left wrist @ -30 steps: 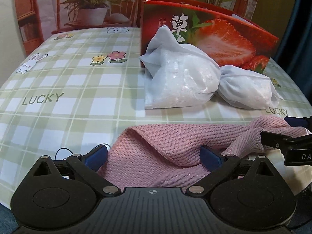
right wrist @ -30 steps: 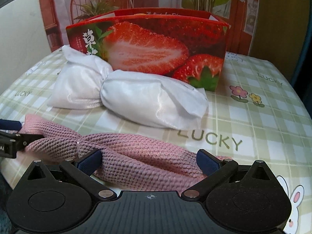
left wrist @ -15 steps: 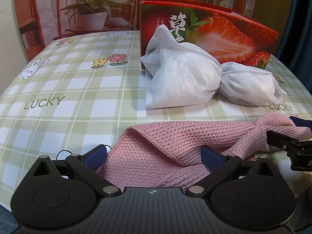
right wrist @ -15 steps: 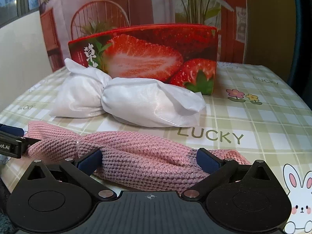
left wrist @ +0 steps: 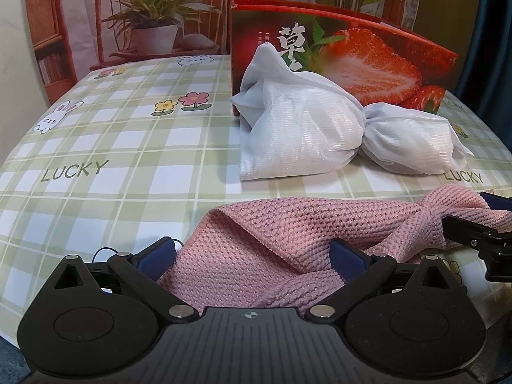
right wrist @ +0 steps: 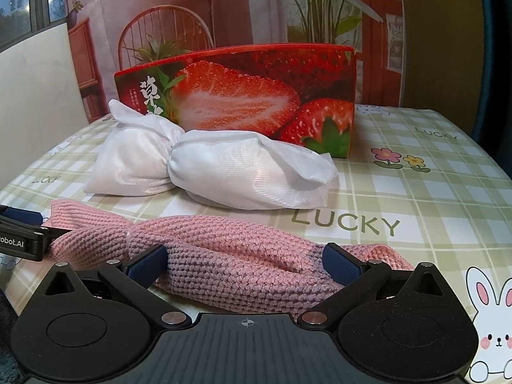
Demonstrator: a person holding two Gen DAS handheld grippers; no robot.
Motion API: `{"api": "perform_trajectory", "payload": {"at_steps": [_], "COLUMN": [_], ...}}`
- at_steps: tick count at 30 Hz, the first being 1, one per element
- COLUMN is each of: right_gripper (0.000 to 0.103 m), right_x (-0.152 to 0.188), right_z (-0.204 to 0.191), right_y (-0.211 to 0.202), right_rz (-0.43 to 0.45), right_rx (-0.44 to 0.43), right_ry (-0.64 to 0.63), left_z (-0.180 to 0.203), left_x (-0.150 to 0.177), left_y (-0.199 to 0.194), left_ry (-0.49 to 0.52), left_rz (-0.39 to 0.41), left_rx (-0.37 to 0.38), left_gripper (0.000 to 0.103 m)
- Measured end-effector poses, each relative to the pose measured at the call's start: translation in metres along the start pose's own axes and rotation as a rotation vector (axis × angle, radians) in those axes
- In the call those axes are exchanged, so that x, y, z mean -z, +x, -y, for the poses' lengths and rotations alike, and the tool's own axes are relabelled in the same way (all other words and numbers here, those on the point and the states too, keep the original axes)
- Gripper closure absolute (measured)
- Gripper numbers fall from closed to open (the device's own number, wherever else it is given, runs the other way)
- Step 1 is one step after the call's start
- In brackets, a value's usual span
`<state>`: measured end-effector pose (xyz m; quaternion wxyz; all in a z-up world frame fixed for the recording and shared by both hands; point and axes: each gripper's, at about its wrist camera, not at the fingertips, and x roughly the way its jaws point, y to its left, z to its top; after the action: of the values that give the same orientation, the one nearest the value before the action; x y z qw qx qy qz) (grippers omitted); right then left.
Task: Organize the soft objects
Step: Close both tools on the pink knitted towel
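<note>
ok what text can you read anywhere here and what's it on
"LUCKY" repeats on the green checked tablecloth.
A large white Chinese character, "草", stands on the red strawberry-printed box; the second below it is hidden behind the white mesh bag.
Small white lines beside it: too small to read.
"obot_AI", cut off, on the left gripper's black finger.

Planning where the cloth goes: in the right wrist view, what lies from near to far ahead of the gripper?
Right gripper → pink knitted cloth → white tied cloth bundle → strawberry box.
</note>
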<state>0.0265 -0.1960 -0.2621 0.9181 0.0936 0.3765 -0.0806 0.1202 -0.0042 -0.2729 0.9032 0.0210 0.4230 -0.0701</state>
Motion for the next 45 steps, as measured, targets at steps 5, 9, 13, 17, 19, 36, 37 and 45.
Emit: {"api": "perform_trajectory", "payload": {"at_steps": [5,9,13,17,19,36,37,45], "right_gripper": [0.001,0.007,0.010,0.012,0.013,0.046,0.047,0.071], "right_x": [-0.003,-0.004,-0.003,-0.001,0.000,0.000,0.000,0.000], "right_z": [-0.005,-0.007,-0.001,-0.004,-0.004,-0.011,-0.012,-0.015], "right_y": [-0.011,-0.018,-0.015,-0.011,-0.010,-0.011,-0.011,-0.013], "right_rz": [0.006,0.006,-0.004,-0.017,-0.025,-0.028,-0.029,-0.026], "right_rx": [-0.002,0.015,0.032,0.034,0.028,-0.053,-0.060,-0.116], "right_ry": [0.007,0.001,0.033,0.023,0.024,-0.003,-0.005,-0.011], "left_z": [-0.002,-0.002,-0.001,0.000,0.001,0.008,0.008,0.009], "left_x": [-0.001,-0.001,0.000,0.000,0.000,0.002,0.003,0.004], "left_y": [0.001,0.001,0.001,0.001,0.000,-0.007,-0.007,-0.007], "left_ry": [0.006,0.007,0.006,0.011,0.016,0.056,0.057,0.064], "left_rz": [-0.002,-0.004,-0.004,-0.001,0.000,0.039,0.039,0.036], "left_rx": [0.006,0.010,0.013,0.031,0.047,0.172,0.179,0.218], "left_gripper": [0.000,0.000,0.000,0.001,0.001,0.058,0.061,0.078]}}
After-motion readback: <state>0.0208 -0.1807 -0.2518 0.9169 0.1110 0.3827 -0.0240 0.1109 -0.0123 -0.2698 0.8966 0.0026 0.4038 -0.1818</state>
